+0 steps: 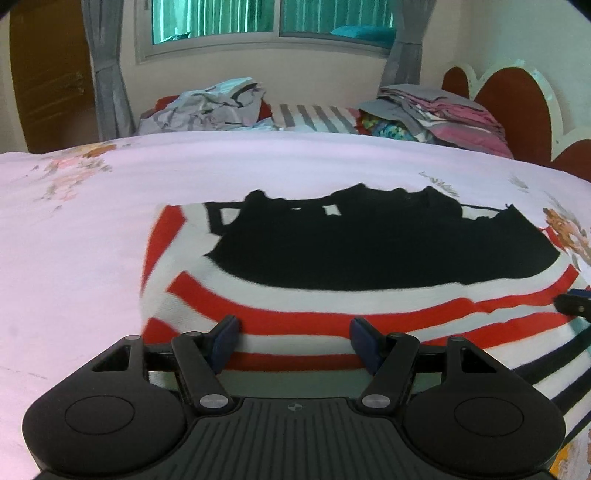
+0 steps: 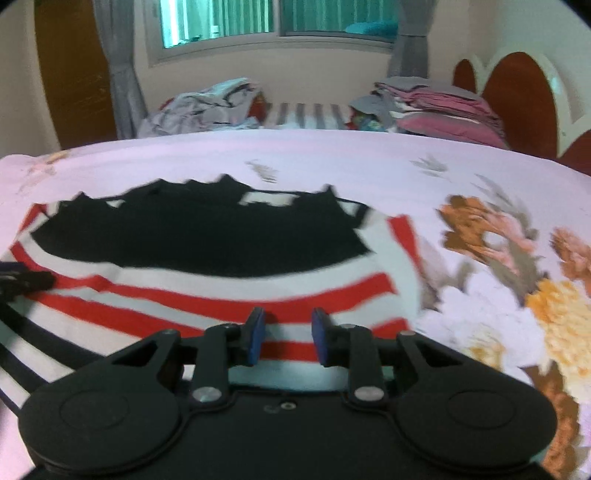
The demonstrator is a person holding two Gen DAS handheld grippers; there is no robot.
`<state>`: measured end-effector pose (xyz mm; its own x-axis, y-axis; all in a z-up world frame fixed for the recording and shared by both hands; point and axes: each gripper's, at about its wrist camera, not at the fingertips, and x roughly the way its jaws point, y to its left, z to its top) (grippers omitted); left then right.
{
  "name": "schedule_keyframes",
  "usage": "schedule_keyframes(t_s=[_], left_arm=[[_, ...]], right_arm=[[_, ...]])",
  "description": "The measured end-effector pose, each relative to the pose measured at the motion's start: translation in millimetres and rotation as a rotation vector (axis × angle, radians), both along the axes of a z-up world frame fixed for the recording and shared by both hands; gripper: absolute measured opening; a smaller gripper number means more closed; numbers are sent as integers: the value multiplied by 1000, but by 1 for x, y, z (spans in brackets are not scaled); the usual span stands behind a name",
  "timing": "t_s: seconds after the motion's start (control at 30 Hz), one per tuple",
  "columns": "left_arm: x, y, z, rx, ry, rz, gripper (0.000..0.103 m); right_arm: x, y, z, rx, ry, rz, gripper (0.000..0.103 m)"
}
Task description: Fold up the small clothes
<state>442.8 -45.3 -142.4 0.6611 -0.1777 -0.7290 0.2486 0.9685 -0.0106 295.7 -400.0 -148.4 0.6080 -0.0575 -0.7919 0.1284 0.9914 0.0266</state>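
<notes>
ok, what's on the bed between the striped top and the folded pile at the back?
Bare bedsheet, pink with faint flower prints, nothing else on it. Both wrist views show that stretch between the striped top and the folded pile.

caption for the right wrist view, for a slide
Right gripper, jaws opening, over the near edge of a striped garment on a floral bedsheet.

No readable text, label, brand or number on anything in either view

Ahead of you a window (image 1: 273, 18) with green light, grey curtains (image 1: 105, 70) either side, cream wall (image 1: 295, 70), brown door (image 1: 51, 81) left, scalloped red headboard (image 1: 517, 103) right, floral pink bed (image 1: 92, 229) below.
</notes>
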Motion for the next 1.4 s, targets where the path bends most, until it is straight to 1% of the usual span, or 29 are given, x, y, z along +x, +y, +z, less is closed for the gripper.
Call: schedule_keyframes(t_s=[0.17, 0.3, 0.43, 0.57, 0.7, 0.9, 1.07, 1.17, 1.27, 1.33, 1.37, 1.4], left_arm=[[-7, 7, 6, 13, -2, 15, 66], [-19, 11, 14, -3, -9, 19, 66], [-35, 11, 18, -3, -20, -2, 66], [-52, 14, 15, 14, -34, -21, 67], [-62, 28, 4, 8, -12, -14, 66], [-68, 37, 1, -15, -9, -18, 66], [-66, 41, -1, -36, -5, -17, 66], [-65, 44, 6, -77, 16, 19, 67], [-73, 55, 16, -159, 46, 63, 67], [-82, 65, 17, -213, 77, 96, 72], [-88, 71, 16, -234, 90, 116, 78], [-95, 76, 15, -255, 100, 135, 79]], right_arm=[[-11, 0, 8, 12, -3, -23, 30], [-23, 16, 17, 31, -28, 8, 30], [-32, 32, 20, 55, -31, 35, 31], [-40, 43, 17, 22, -19, 61, 32], [-52, 35, 11, -13, 2, 40, 32], [-71, 9, 9, -57, 5, -8, 29], [-81, -6, 6, -35, 4, -53, 28], [-79, -1, 9, -41, 26, -60, 30], [-80, 5, 24, 9, -18, -59, 32], [-79, 13, 33, 23, -38, -29, 33], [-77, 18, 35, 28, -44, -16, 33], [-76, 23, 36, 35, -47, -2, 33]])
